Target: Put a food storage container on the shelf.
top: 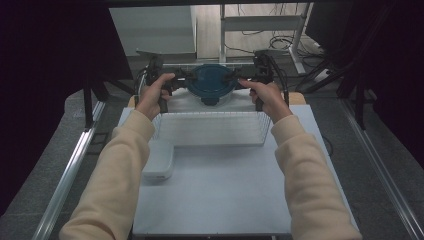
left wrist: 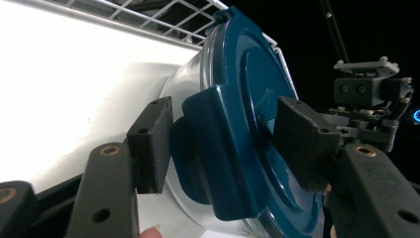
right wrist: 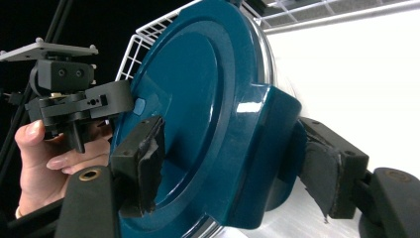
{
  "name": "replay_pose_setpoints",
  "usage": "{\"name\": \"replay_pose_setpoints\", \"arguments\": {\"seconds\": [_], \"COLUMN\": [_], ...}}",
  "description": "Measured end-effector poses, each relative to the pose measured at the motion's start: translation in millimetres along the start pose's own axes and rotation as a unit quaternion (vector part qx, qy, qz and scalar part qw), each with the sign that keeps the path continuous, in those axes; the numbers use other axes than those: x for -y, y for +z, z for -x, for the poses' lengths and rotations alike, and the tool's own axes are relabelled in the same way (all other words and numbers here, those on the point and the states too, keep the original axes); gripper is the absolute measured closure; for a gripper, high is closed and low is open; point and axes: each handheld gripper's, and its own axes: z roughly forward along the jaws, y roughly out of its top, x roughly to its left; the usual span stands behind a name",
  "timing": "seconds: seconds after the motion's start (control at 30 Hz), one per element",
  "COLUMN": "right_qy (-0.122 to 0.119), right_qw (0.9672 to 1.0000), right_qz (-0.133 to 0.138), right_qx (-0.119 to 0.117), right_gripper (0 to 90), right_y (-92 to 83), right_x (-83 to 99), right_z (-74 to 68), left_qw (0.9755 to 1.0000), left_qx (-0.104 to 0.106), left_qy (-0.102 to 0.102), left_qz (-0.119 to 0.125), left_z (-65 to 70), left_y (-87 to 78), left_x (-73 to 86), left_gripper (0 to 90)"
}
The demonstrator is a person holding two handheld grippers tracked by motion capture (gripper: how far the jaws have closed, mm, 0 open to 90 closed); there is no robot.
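Note:
A round clear container with a dark teal lid [top: 212, 82] sits level between both grippers over the far part of a white wire basket [top: 210, 129]. My left gripper [left wrist: 225, 141] spans the lid's side latch [left wrist: 208, 148], one pad under the latch and the other on the lid's top. From the opposite side my right gripper [right wrist: 233, 171] does the same on the other latch [right wrist: 270, 148], its worn pads close against lid and latch. A hand holds each gripper. Whether the container rests on the basket floor I cannot tell.
A white rectangular box [top: 159, 160] lies on the white tabletop [top: 215, 195] left of the basket's front corner. Dark curtains flank the table, and a metal frame with cables stands behind it.

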Motion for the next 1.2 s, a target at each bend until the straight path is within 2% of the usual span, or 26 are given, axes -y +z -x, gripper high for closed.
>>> {"name": "replay_pose_setpoints", "arguments": {"seconds": [0.07,0.13,0.2,0.27,0.4,0.5,0.57,0.63,0.7,0.77,0.8,0.83,0.87,0.93,1.1,1.2], "right_qy": [-0.005,-0.015,-0.025,-0.039,-0.080,-0.120,-0.142,-0.155,-0.166,-0.183,-0.192,-0.200,-0.208,-0.218,-0.247,-0.256], "right_qw": [1.0000,0.9997,0.9992,0.9983,0.9935,0.9879,0.9839,0.9816,0.9800,0.9763,0.9743,0.9727,0.9716,0.9697,0.9624,0.9604], "right_qz": [0.003,0.014,0.022,0.026,0.039,0.043,0.047,0.057,0.065,0.066,0.068,0.068,0.065,0.062,0.052,0.041], "right_qx": [0.002,0.009,0.021,0.034,0.070,0.089,0.098,0.096,0.088,0.094,0.095,0.095,0.092,0.090,0.100,0.101], "right_gripper": [28.6,23.0,17.1,12.3,7.5,7.0,7.0,7.5,8.4,9.7,10.9,11.5,11.7,12.4,14.5,15.0], "right_y": [0.4,0.8,0.4,-1.3,-8.6,-16.7,-24.4,-33.1,-41.4,-48.6,-52.1,-55.6,-59.4,-64.7,-71.7,-70.6], "right_x": [0.5,1.7,3.0,5.0,13.9,24.4,32.2,40.4,49.5,58.8,64.0,69.2,75.8,85.8,121.7,147.8], "right_z": [0.1,-1.3,-4.5,-8.5,-18.1,-24.7,-25.8,-24.3,-21.5,-19.5,-18.8,-17.7,-16.3,-14.0,-1.8,10.2], "left_qw": [1.0000,0.9995,0.9985,0.9972,0.9936,0.9905,0.9868,0.9823,0.9812,0.9795,0.9777,0.9744,0.9724,0.9693,0.9635,0.9591], "left_qx": [-0.004,-0.023,-0.039,-0.051,-0.062,-0.064,-0.075,-0.089,-0.089,-0.094,-0.100,-0.109,-0.115,-0.118,-0.120,-0.128], "left_qy": [0.008,0.022,0.033,0.043,0.074,0.106,0.132,0.154,0.162,0.171,0.179,0.193,0.199,0.213,0.239,0.252], "left_qz": [0.001,0.006,0.019,0.034,0.059,0.059,0.057,0.058,0.055,0.049,0.045,0.041,0.039,0.034,0.018,0.011], "left_z": [1.5,3.5,4.4,5.6,10.6,16.6,21.2,25.9,27.7,29.5,30.1,30.5,30.4,28.5,19.7,12.1], "left_y": [0.9,1.9,1.3,-1.2,-9.5,-20.0,-29.4,-39.7,-47.3,-54.7,-57.9,-61.4,-63.4,-69.0,-79.1,-85.3], "left_x": [0.6,1.9,3.5,6.3,16.1,27.8,36.8,47.1,55.0,65.0,70.7,78.1,82.8,96.1,134.2,159.8], "left_gripper": [40.3,33.9,25.5,22.2,20.0,19.8,20.4,21.4,22.2,22.8,22.9,23.1,23.2,23.5,23.6,23.6]}}
